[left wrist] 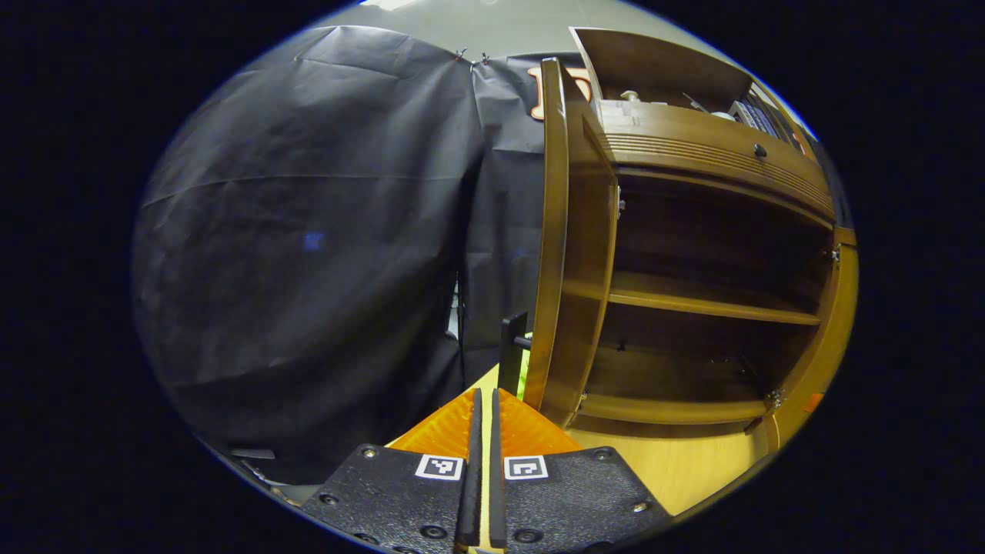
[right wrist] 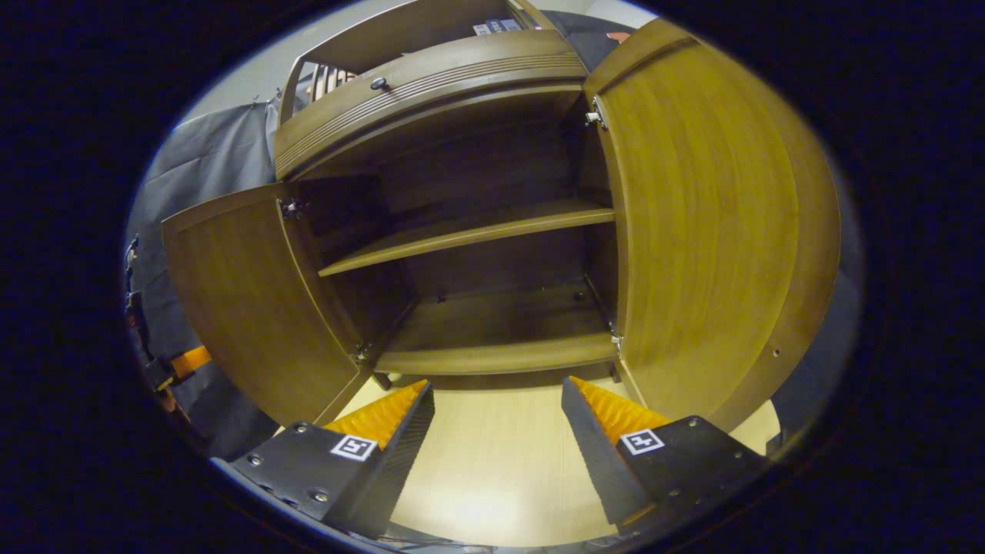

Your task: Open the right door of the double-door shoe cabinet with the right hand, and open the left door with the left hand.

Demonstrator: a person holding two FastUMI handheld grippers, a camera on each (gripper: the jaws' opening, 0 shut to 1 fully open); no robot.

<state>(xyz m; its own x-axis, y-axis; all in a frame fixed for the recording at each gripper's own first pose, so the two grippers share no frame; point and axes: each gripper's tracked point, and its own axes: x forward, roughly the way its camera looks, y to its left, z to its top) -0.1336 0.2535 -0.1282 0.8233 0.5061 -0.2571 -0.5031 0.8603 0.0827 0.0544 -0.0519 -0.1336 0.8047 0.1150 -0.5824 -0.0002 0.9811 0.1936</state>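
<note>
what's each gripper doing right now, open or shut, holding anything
Left gripper: shut, holding nothing, beside the open left door.
Right gripper: open, holding nothing, facing the open shoe cabinet.

Dim booth; overhead light glares on the pale tabletop (right wrist: 492, 462), the cabinet (right wrist: 492, 254) interior lies shadowed, and edges bend strongly.

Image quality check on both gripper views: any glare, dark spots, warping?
Left gripper view: fisheye bows the left door edge; cabinet interior is dark with little detail; the left tongs are sharp. Right gripper view: soft glare on the pale floor between the right tongs; the right door bulges strongly; the shelf is lit, the recess behind it shadowed.
</note>
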